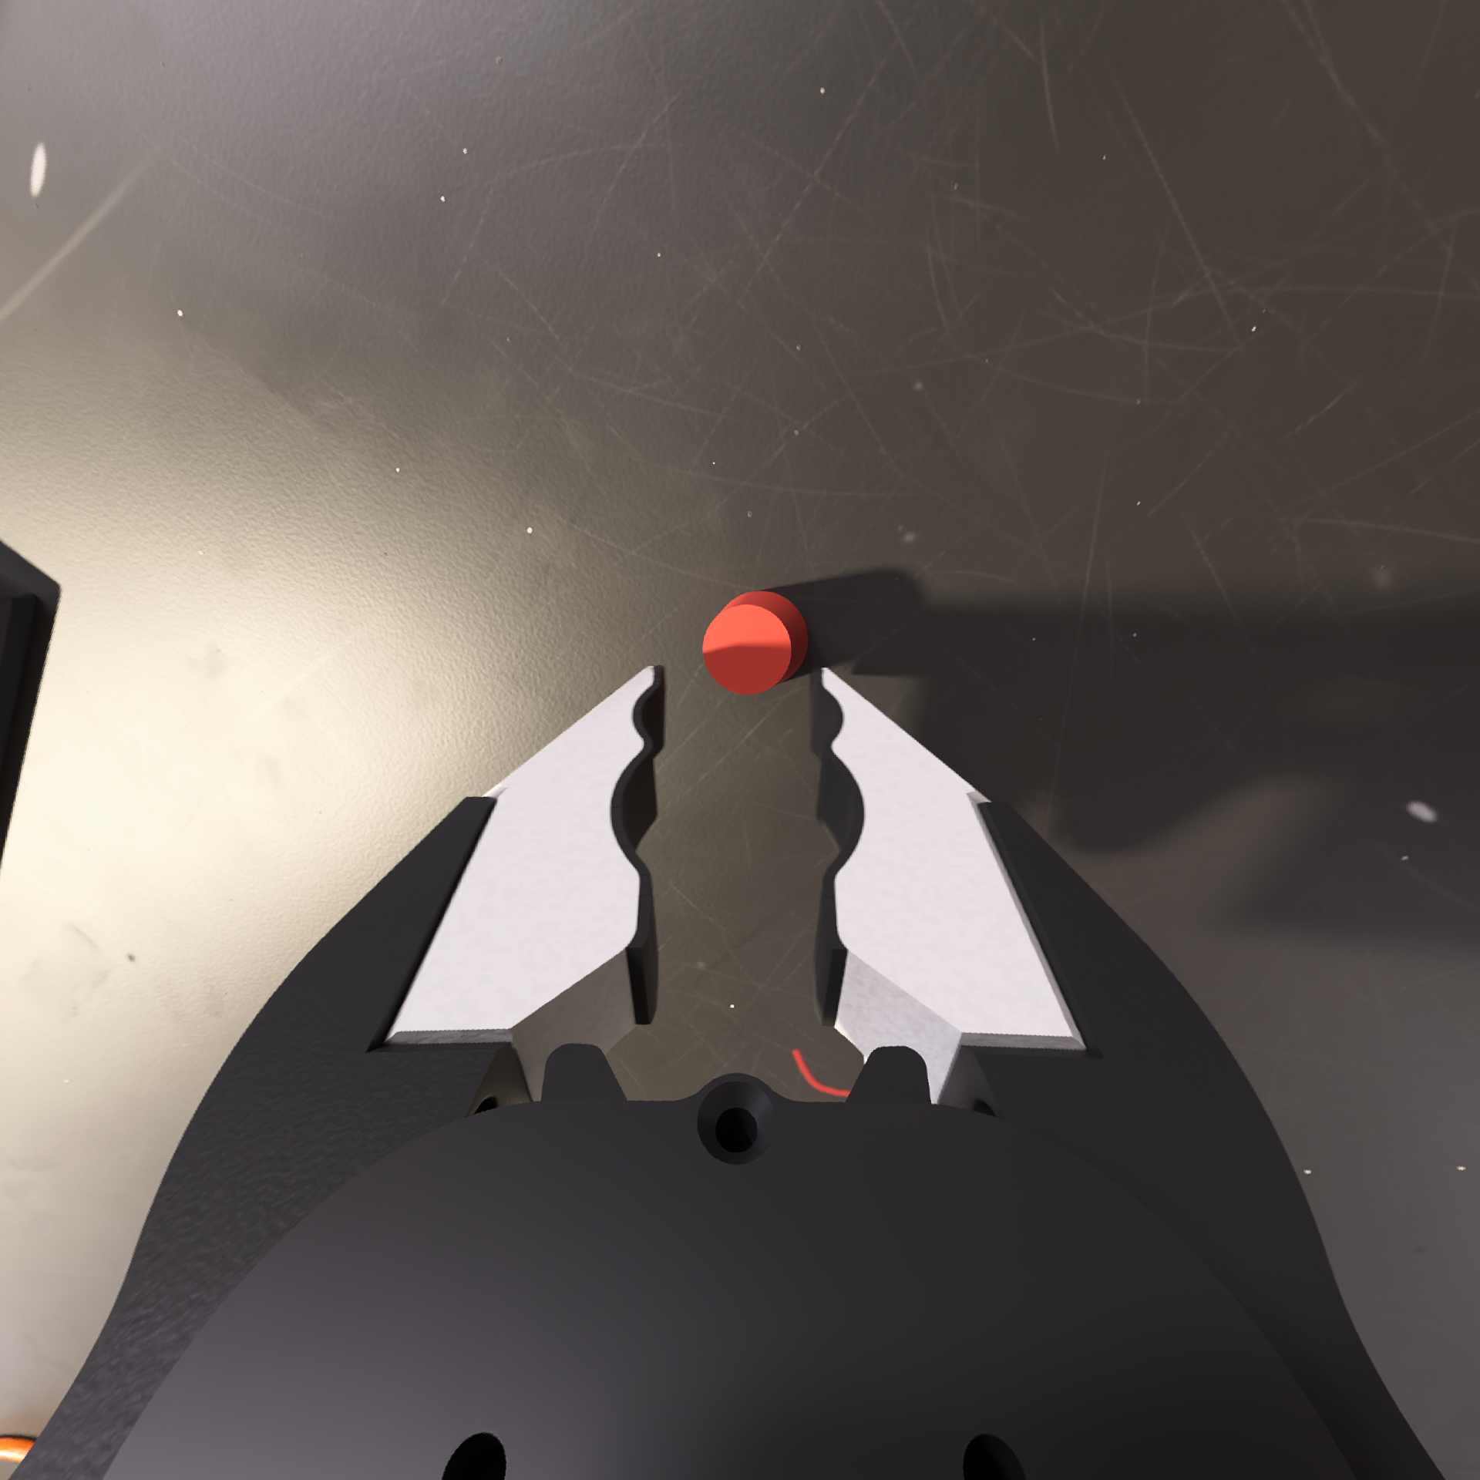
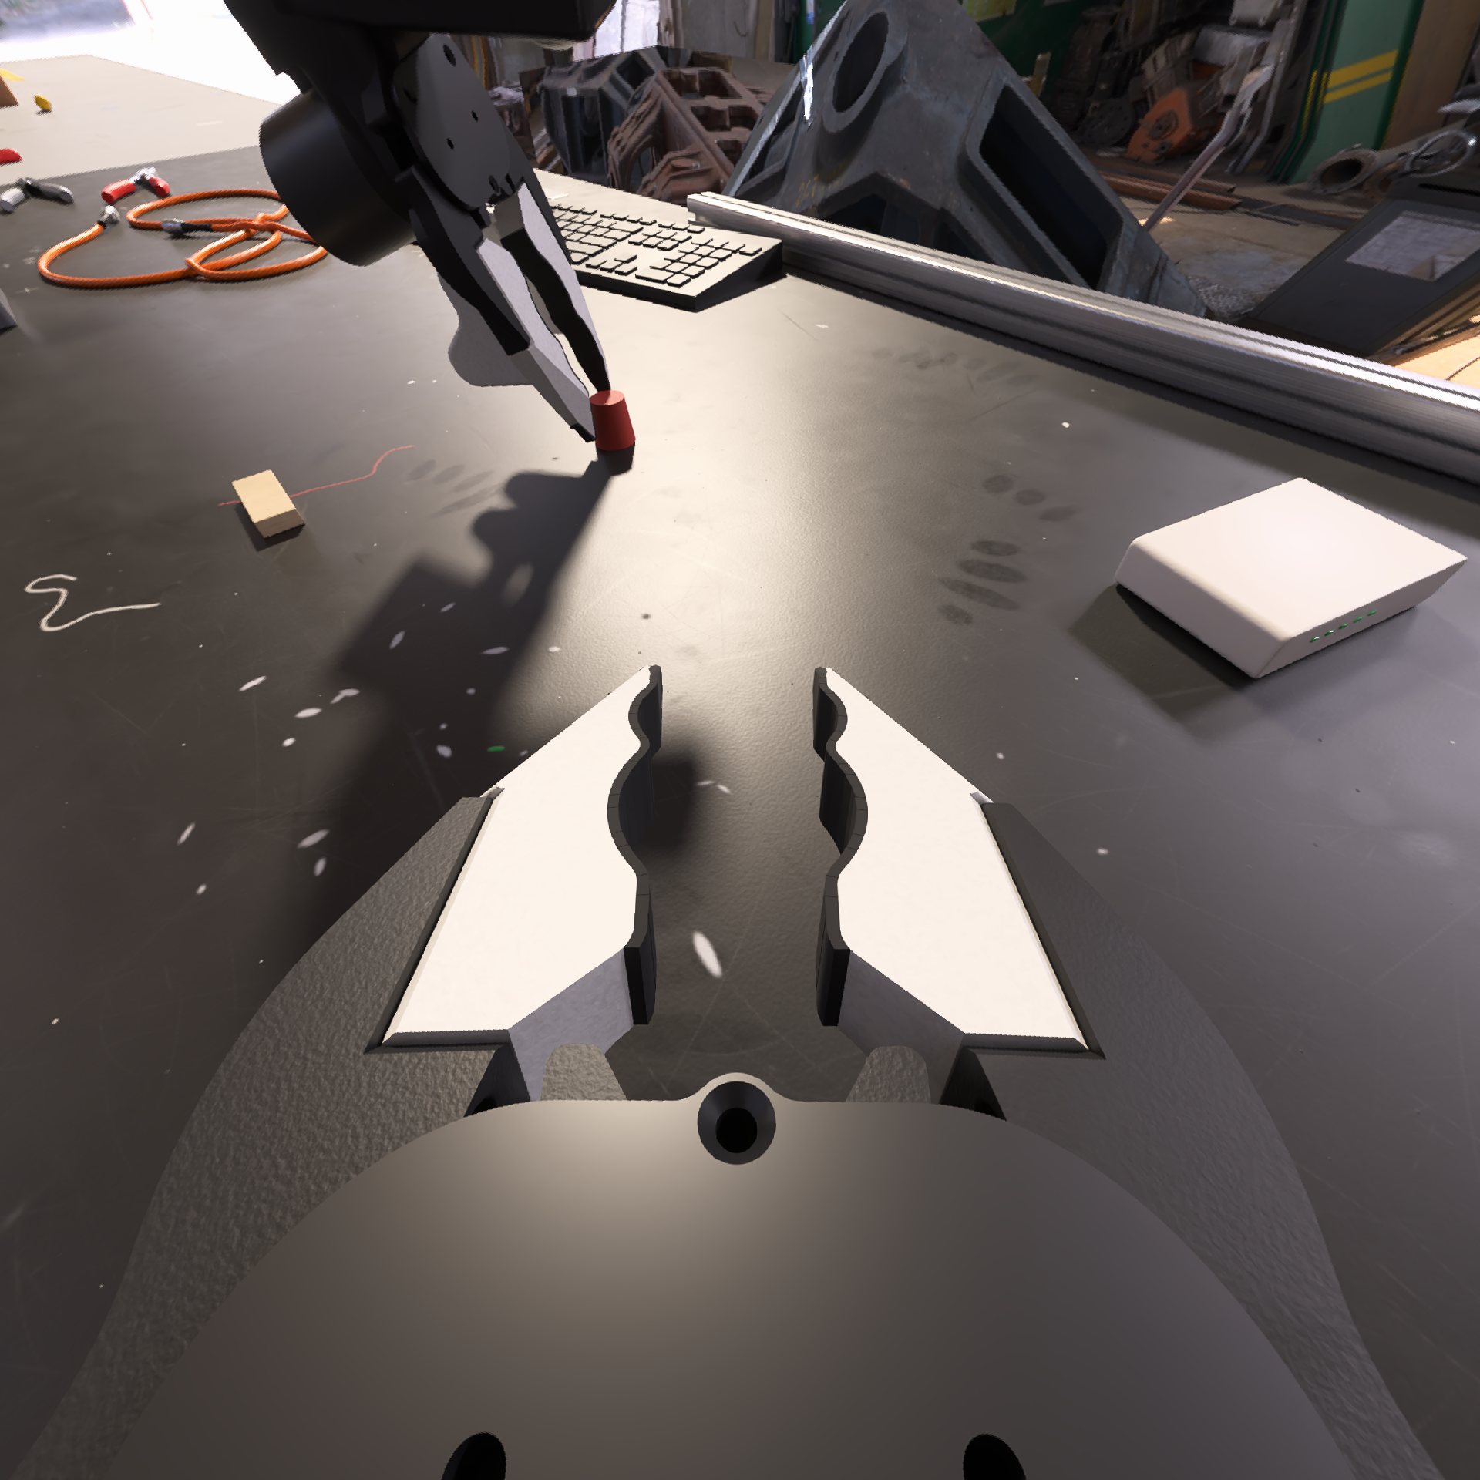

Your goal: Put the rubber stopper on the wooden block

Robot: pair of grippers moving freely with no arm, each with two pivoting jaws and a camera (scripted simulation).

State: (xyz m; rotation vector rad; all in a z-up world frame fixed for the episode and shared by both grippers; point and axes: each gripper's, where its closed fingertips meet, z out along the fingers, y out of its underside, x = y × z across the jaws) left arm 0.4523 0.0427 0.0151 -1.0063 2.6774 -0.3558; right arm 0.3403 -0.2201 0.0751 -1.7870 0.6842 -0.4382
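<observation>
The red rubber stopper (image 1: 753, 642) stands on the dark scratched table, just ahead of my left gripper (image 1: 738, 671), whose jaws are open and empty. In the right wrist view the stopper (image 2: 613, 423) stands upright with the left gripper (image 2: 589, 408) angled down, its tips right beside it. The pale wooden block (image 2: 268, 501) lies flat on the table to the left of the stopper. My right gripper (image 2: 738, 673) is open and empty, low over the table, well short of both.
A white box (image 2: 1289, 573) lies at the right. A black keyboard (image 2: 665, 252) and a long metal rail (image 2: 1121, 312) run along the far edge. An orange cable (image 2: 184, 240) and red-handled tools (image 2: 136, 188) lie at the far left. A thin red thread (image 2: 344, 478) lies by the block.
</observation>
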